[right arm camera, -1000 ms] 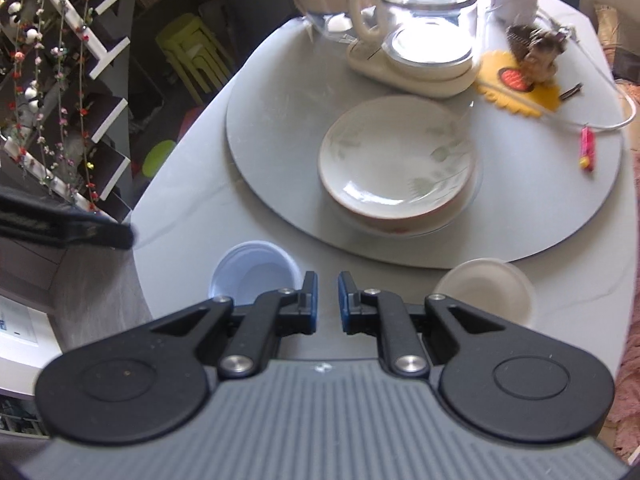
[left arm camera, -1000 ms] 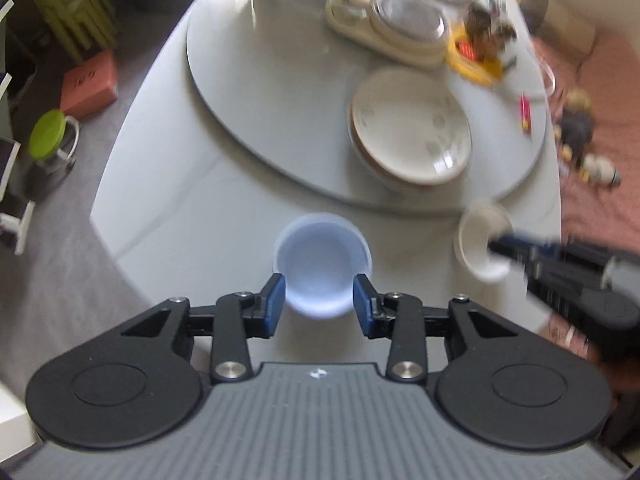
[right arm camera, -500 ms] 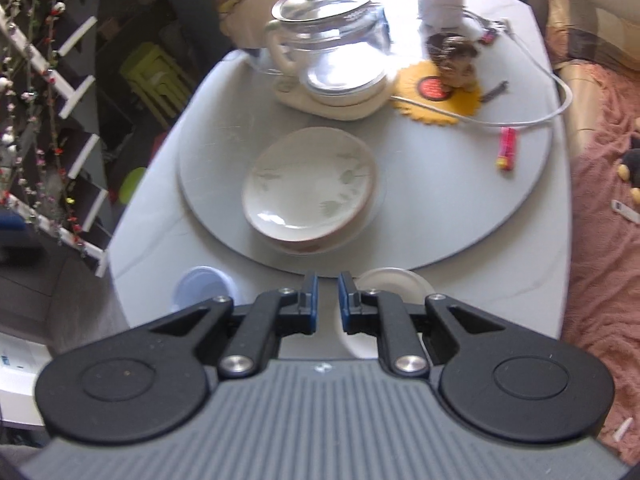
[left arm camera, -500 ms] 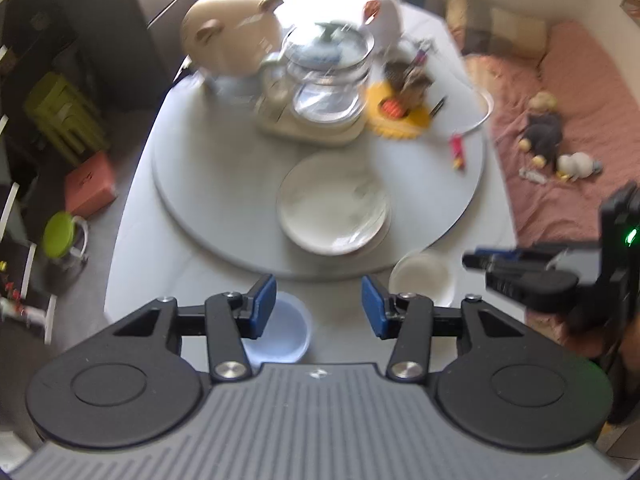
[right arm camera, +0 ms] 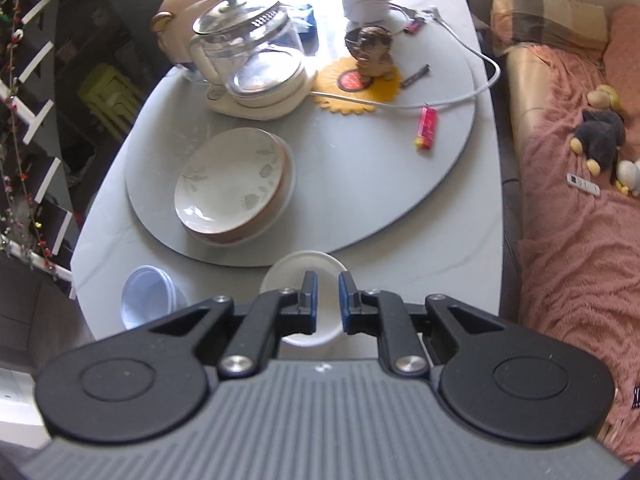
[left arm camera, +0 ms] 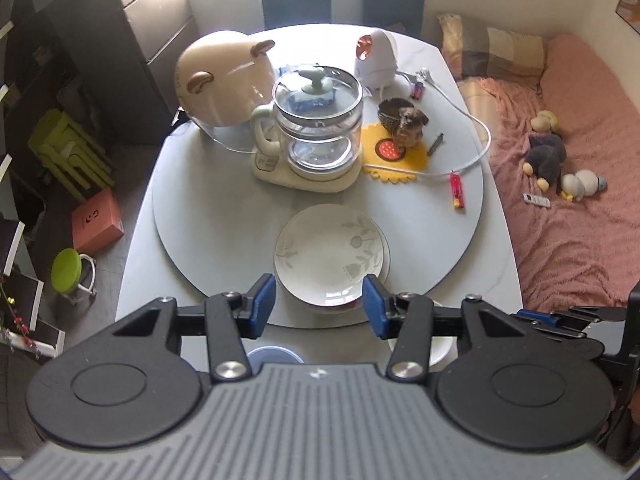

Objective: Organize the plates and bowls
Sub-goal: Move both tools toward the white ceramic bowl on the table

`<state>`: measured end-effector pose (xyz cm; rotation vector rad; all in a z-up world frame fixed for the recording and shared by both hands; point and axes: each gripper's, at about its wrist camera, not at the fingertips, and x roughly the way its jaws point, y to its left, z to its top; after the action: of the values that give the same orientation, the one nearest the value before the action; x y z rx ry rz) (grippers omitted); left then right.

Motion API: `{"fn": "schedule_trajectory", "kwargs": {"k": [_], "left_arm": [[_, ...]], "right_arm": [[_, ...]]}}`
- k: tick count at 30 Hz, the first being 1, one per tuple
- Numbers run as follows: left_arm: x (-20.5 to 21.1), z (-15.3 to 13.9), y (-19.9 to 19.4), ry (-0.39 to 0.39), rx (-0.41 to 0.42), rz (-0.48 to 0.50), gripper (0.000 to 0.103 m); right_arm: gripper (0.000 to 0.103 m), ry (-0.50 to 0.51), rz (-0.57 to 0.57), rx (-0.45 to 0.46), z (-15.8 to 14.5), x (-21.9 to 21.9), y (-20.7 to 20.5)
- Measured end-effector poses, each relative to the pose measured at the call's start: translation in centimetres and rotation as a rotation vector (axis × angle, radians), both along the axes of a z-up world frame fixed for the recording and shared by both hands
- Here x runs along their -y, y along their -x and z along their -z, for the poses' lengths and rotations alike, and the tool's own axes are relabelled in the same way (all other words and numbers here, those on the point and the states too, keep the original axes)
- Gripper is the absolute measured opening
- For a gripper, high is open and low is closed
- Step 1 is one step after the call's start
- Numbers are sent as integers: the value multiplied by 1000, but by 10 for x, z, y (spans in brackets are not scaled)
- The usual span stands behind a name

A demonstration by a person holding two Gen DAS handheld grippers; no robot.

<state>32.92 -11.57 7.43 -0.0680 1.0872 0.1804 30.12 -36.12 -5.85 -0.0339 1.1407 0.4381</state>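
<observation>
On the turntable: your stacked plates point(right arm camera: 236, 184), well apart from both tools.
Left tool point(left arm camera: 319, 307): spread wide, empty.
Right tool point(right arm camera: 328, 300): nearly together, empty, above white bowl point(right arm camera: 304, 270).
Blue bowls point(right arm camera: 146, 296): tabletop edge.

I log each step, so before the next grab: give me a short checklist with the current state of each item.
1. Left gripper open, empty: ok.
2. Right gripper empty, jaws nearly shut, too narrow for a bowl rim: not ok.
3. Plate stack sits settled on the turntable: ok.
4. White bowl and blue bowl upright, apart: ok.
5. Bowls off the turntable, on the table: ok.
6. Bowls empty: cannot tell for white.
</observation>
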Motion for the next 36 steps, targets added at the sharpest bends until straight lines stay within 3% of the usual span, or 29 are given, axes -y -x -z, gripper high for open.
{"fn": "schedule_trajectory", "kwargs": {"k": [7, 13, 19, 25, 36], "left_arm": [[2, 73, 0, 59, -89, 7, 58], [15, 137, -4, 115, -72, 49, 58], [28, 195, -18, 123, -99, 60, 58], [39, 236, -32, 167, -64, 119, 58], [40, 305, -60, 267, -181, 100, 55]], "right_arm": [[15, -43, 39, -34, 20, 13, 8], [15, -65, 51, -64, 50, 12, 10], [15, -70, 41, -88, 80, 6, 8], [15, -83, 71, -104, 105, 1, -3], [15, -62, 123, -162, 152, -12, -19]]}}
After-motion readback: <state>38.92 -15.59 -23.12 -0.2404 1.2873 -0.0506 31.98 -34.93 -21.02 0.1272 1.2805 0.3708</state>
